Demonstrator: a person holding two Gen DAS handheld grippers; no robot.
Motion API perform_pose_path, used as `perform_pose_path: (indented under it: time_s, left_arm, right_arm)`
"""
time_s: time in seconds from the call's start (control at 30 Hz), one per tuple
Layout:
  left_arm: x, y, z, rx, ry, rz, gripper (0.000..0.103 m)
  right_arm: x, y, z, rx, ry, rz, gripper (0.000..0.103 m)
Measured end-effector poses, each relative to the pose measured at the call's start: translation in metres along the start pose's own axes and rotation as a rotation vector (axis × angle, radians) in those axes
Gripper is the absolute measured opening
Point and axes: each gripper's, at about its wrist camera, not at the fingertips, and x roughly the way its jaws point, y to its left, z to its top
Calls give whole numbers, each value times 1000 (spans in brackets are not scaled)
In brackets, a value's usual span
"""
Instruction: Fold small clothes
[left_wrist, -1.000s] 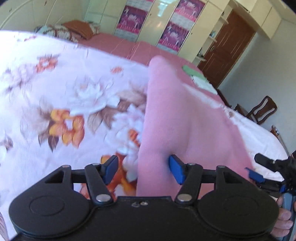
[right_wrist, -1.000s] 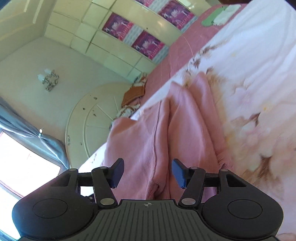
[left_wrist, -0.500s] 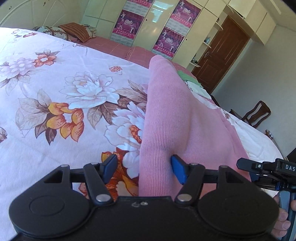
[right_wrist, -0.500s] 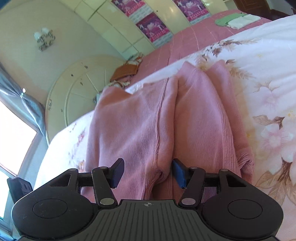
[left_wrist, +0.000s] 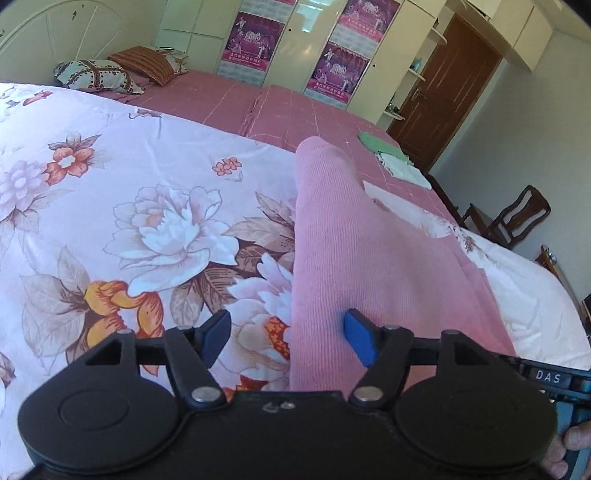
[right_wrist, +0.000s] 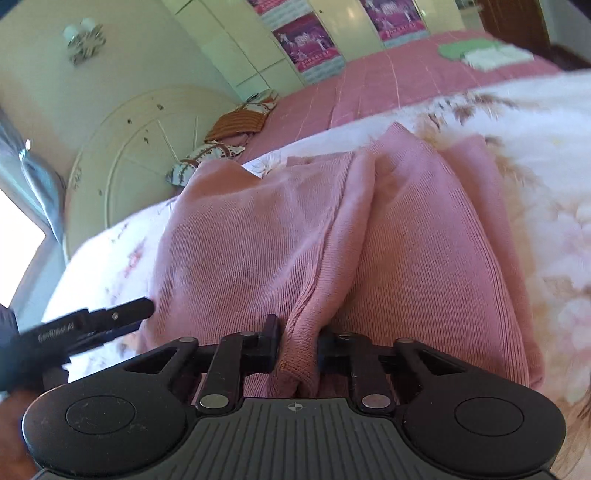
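Knitwear is bunching between my right gripper: jaws have just been closing and are pinching a fold of the pink sweater at its near hem. My left gripper has just been opening wider, gaping, with the sweater's edge lying between the fingers unpressed. I'm judging both should clamp level before lifting. Sweater is lying on the floral sheet, running toward twelve o'clock. No containers showing.

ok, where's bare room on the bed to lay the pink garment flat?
Free: the floral sheet between the pink garment and the pillows; also the pink checked bedspread up to the folded green and white cloths. Crowded: the near edge, where the right gripper pinches a garment fold and the left gripper stands open beside it.
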Motion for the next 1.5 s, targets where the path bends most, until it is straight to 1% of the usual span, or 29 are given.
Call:
perform_pose_path:
  time_s: [0.07,0.1,0.13,0.2,0.3,0.37,0.4,0.43,0.47,0.5,0.53,0.6,0.67,0.7,0.73,0.8,0.9,0.93,0.97,1.0,1.03,1.07,1.13,1.17,1.23,1.37,1.4,1.43,1.5]
  left_arm:
    - [-1,-5,2,14,-7,4,65]
    - [-5,-10,4,27,-23,-2,59]
    - [-8,-14,6,29,-34,-9,56]
    - [-10,-23,8,34,-39,-28,56]
    - [-3,-48,8,102,-21,-40,57]
    - [9,-63,4,156,9,-15,63]
    - [18,-68,1,167,37,-16,65]
    - [27,-71,-4,167,60,-17,64]
    - [31,-72,-8,160,55,-15,65]
    - [31,-71,-10,152,48,-15,65]
    - [29,-69,-10,143,46,-18,66]
    - [28,-65,-10,143,46,-18,67]
    - [23,-63,-5,142,40,-31,64]
    - [18,-63,-1,149,12,-45,61]
    - [15,-62,3,149,-15,-51,61]
    - [15,-54,14,113,-48,-69,61]
    - [27,-45,28,75,-41,-44,62]
    - [32,-43,30,72,-29,-42,65]
    - [38,-42,31,69,-12,-37,66]
    - [41,-42,30,72,-1,-32,67]
    - [43,-43,29,81,5,-28,67]
    - [43,-44,29,85,6,-26,67]
    - [40,-47,29,84,5,-39,58]
    - [40,-50,28,88,3,-53,56]
    - [45,-54,27,97,4,-70,56]
    - [56,-58,27,77,21,-105,56]
    - [56,-59,27,82,23,-106,57]
    - [58,-60,26,100,28,-96,62]
    - [65,-65,23,146,27,-39,75]
  right_arm:
    - [-1,17,1,-117,-23,-72,10]
    - [-4,29,1,-198,-46,-106,9]
    - [-9,39,1,-267,-74,-130,9]
    - [-23,53,5,-366,-129,-151,9]
    - [-50,56,11,-420,-188,-160,9]
    - [-66,43,9,-412,-201,-191,9]
    - [-67,29,6,-396,-189,-216,9]
    - [-62,14,3,-370,-156,-243,9]
    - [-48,-8,-1,-311,-96,-262,9]
    - [-39,-24,-5,-250,-51,-241,9]
    - [-35,-33,-8,-218,-38,-210,9]
    - [-42,-40,-9,-173,-72,-168,10]
    - [-45,-44,-6,-135,-92,-128,10]
    - [-48,-46,-2,-118,-101,-114,12]
    - [-50,-49,0,-103,-117,-100,23]
    - [-59,-57,9,-67,-177,-79,34]
    - [-49,-68,24,-19,-177,-84,34]
    - [-44,-70,28,-16,-170,-81,34]
    - [-39,-71,31,-14,-160,-79,34]
    - [-34,-71,34,-17,-152,-76,34]
    - [-32,-69,35,-30,-159,-83,15]
    - [-31,-66,33,-64,-161,-94,10]
    - [-35,-60,29,-123,-176,-132,9]
    - [-38,-60,26,-137,-184,-139,9]
    - [-43,-64,22,-142,-184,-146,6]
    - [-45,-67,17,-148,-165,-168,6]
    - [-47,-66,15,-154,-166,-177,6]
    - [-50,-65,12,-145,-168,-174,6]
    - [-51,-68,6,-140,-167,-184,6]
